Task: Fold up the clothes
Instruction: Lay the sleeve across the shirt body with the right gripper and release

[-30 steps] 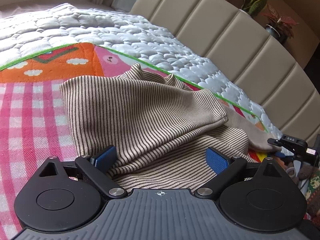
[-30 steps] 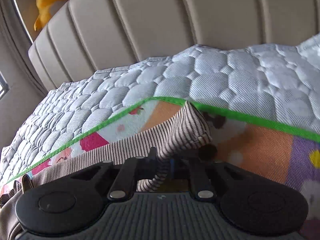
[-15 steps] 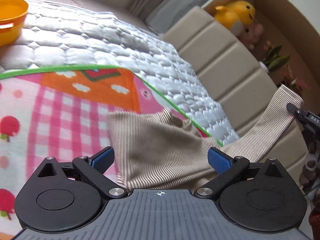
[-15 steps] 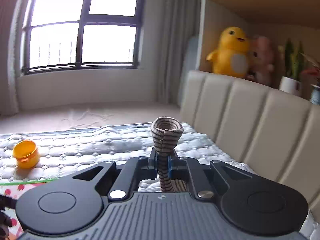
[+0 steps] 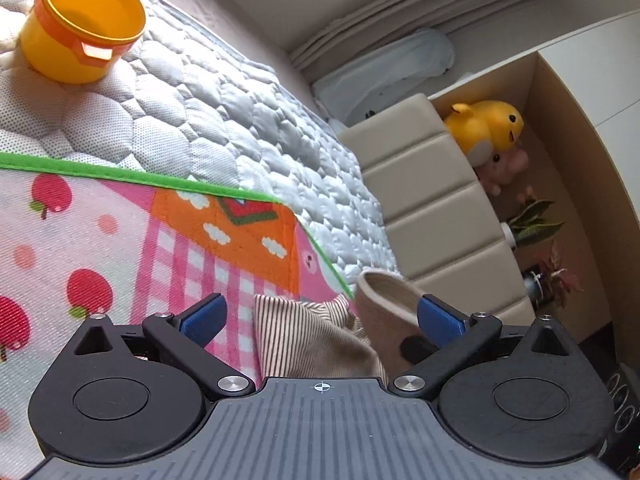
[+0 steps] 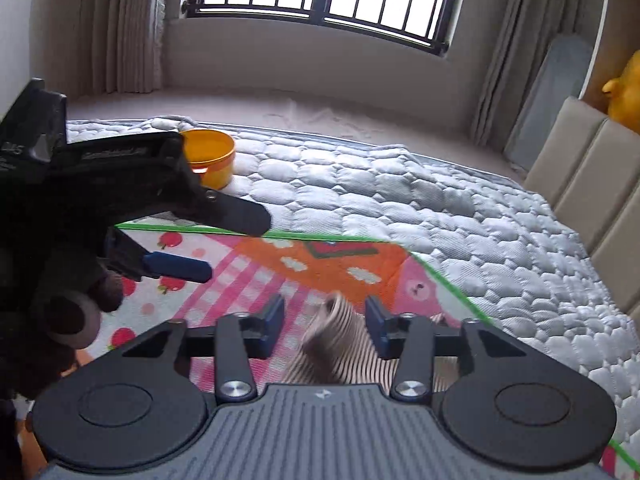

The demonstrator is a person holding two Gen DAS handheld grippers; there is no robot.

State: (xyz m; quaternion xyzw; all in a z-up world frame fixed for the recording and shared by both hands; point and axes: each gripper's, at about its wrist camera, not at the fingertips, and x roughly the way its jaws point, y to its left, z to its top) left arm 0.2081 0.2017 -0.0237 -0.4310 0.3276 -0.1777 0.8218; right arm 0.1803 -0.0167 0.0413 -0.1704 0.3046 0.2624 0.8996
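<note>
A beige garment with thin brown stripes [image 5: 304, 340] lies on a colourful play mat [image 5: 100, 248] spread over the quilted bed. My left gripper [image 5: 320, 316] is open above its edge, blue pads apart, empty. In the right wrist view the garment's sleeve [image 6: 336, 340] curls up, blurred, between the open fingers of my right gripper [image 6: 325, 326], which no longer pinch it. The left gripper [image 6: 176, 266] also shows at the left of that view, open, over the mat.
An orange plastic cup [image 5: 80, 28] stands on the grey quilt [image 5: 240, 112] beyond the mat's green border; it also shows in the right wrist view [image 6: 212, 156]. A padded beige headboard [image 5: 432, 216] runs along the right. A shelf holds a yellow plush toy [image 5: 484, 124] and plants.
My right gripper carried the sleeve up and across the garment, then opened and released it. My left gripper drew back and turned toward the far corner of the mat, staying open.
</note>
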